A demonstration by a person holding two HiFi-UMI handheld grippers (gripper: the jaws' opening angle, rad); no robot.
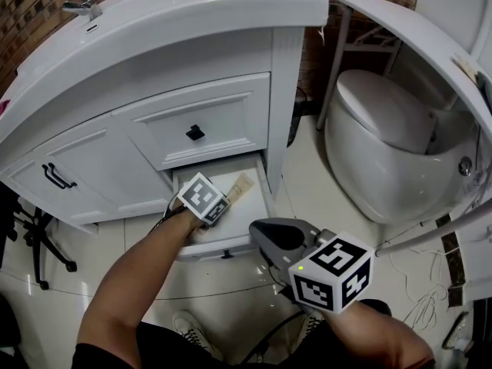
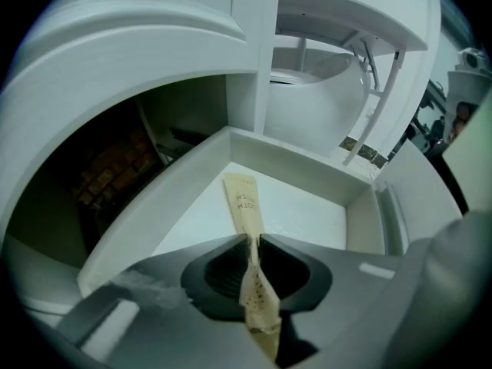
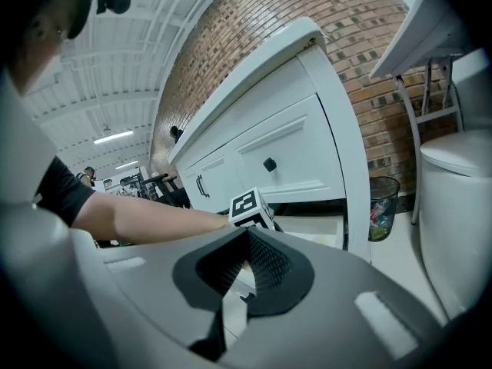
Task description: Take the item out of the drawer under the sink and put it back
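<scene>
Closest to the camera in the head view is the right gripper [image 1: 260,231], held level over the floor tiles in front of the vanity. Its own view shows its jaws pressed together with nothing between them.

Beyond it, the left gripper [image 1: 224,208] reaches down on a bare forearm into the open bottom drawer [image 1: 267,197] under the sink. Its jaws are pinching the near end of a tan paper packet [image 2: 244,202], which is speckled where it is gripped and has print on its far half. The packet [image 1: 241,186] runs from the jaws toward the drawer's back right corner, low over the white floor of the drawer (whether its far tip rests there I cannot tell).

Above the open drawer is a closed drawer front with a black knob [image 1: 195,133], and to its left a cabinet door with a black handle [image 1: 57,177]. The white sink top [image 1: 154,21] overhangs them, with a faucet [image 1: 81,2] at its far left edge. A white toilet [image 1: 377,141] stands just beside the vanity on the right.
</scene>
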